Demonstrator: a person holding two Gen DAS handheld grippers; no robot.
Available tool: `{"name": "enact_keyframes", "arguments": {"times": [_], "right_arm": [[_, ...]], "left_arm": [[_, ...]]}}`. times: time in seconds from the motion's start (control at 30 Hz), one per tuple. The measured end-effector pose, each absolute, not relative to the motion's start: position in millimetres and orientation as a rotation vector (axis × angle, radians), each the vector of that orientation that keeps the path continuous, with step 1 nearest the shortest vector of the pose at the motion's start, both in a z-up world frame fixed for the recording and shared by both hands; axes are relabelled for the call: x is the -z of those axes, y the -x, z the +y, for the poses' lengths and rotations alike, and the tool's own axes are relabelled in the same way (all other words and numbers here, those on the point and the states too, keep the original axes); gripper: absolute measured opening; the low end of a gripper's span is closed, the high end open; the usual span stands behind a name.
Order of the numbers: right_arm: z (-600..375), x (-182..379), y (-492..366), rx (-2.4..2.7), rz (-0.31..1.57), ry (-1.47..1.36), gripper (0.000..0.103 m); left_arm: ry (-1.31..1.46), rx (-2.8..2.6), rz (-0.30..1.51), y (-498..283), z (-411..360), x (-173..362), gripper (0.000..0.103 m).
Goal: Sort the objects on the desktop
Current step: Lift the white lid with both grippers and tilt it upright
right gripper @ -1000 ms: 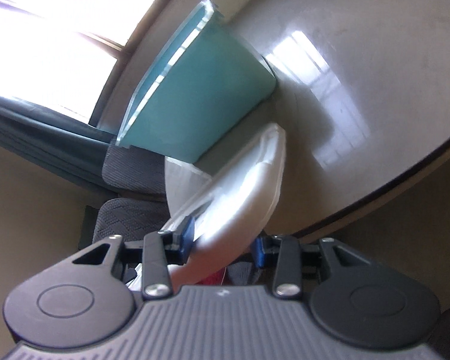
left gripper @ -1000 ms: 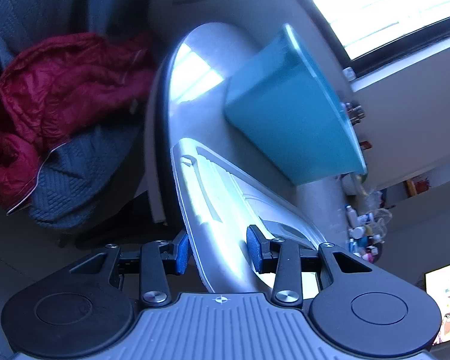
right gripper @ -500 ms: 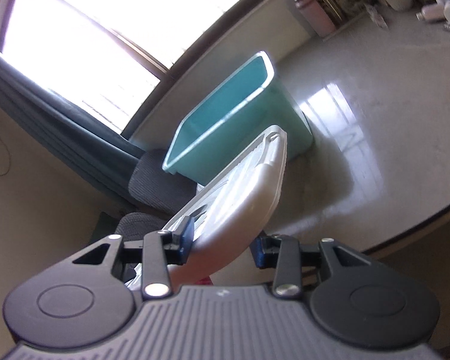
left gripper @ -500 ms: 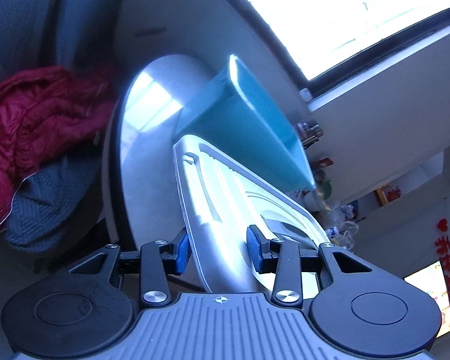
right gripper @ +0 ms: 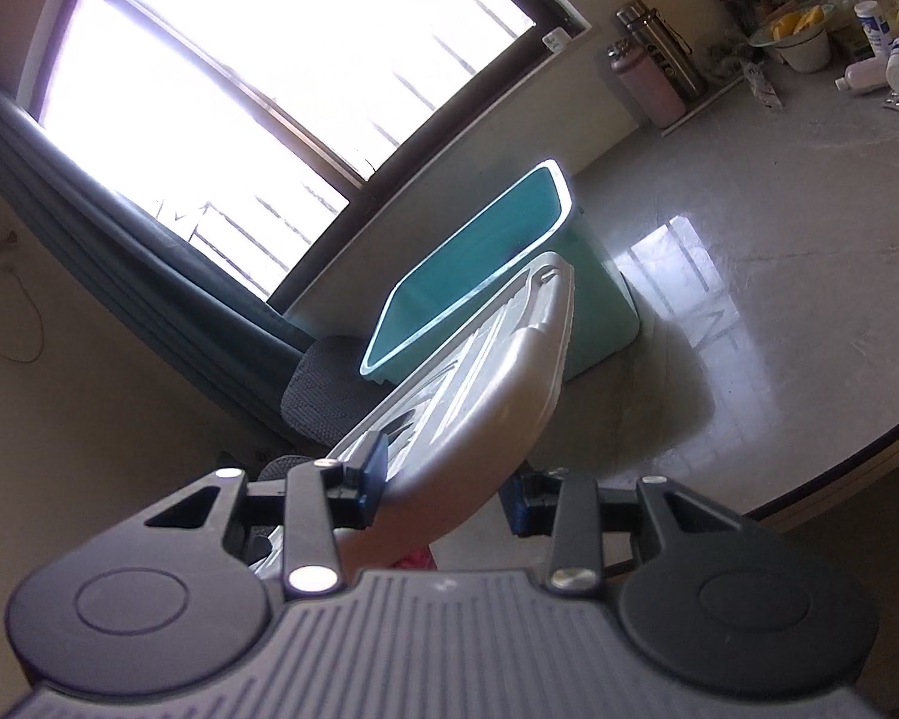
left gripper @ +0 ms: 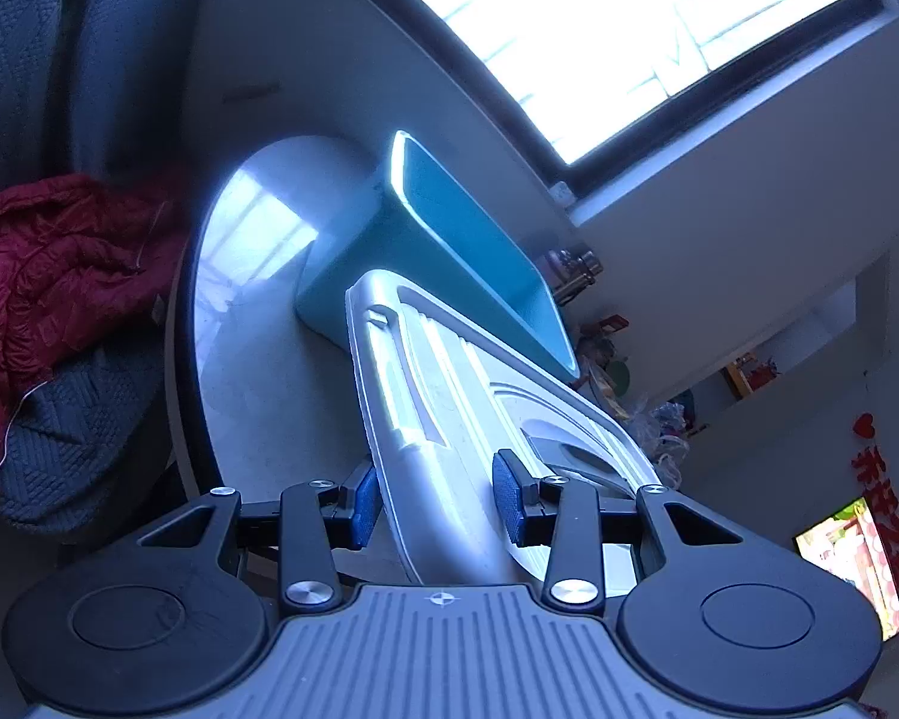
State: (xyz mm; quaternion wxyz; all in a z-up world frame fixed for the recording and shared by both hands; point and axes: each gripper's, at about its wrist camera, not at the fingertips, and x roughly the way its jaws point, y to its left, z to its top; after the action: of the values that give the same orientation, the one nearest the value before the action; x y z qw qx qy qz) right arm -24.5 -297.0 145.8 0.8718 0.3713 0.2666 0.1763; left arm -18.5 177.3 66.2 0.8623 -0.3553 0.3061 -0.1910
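Both grippers hold 1 white tray between them, raised above the table. The left gripper (left gripper: 437, 500) has its 2 blue pads closed on one end of the white tray (left gripper: 449, 395); the right gripper (right gripper: 443, 488) has its jaws closed on the opposite end of the tray (right gripper: 497, 371). The tray is tilted, its far edge lying just in front of the rim of the teal bin (right gripper: 479, 275), which stands on the glossy grey table (right gripper: 749, 311) and lies directly ahead of the tray. At the table's far side stand 2 flasks (right gripper: 653, 66), a bowl (right gripper: 803, 42) and several small bottles (right gripper: 893, 60); their labels are too small to read. A red jacket (left gripper: 54, 275) lies over a grey chair (left gripper: 72, 413) beside the table. Red wall characters (left gripper: 887, 479) are illegible.
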Motion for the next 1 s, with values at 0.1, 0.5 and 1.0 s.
{"name": "enact_keyframes", "arguments": {"times": [0.1,0.5,1.0], "right_arm": [[-296.5,-147.8,28.9,-0.365,0.543,-0.772,0.039],[-307.6,-154.0,51.4,-0.363,0.485,-0.771,0.039],[-329.2,-151.8,63.5,-0.349,0.439,-0.804,0.039]], "left_arm": [[0.740,0.411,0.633,21.9,176.2,-68.9,0.040],[0.714,0.443,0.599,34.5,165.2,-84.6,0.040],[0.672,0.470,0.592,33.0,142.8,-103.0,0.040]]}}
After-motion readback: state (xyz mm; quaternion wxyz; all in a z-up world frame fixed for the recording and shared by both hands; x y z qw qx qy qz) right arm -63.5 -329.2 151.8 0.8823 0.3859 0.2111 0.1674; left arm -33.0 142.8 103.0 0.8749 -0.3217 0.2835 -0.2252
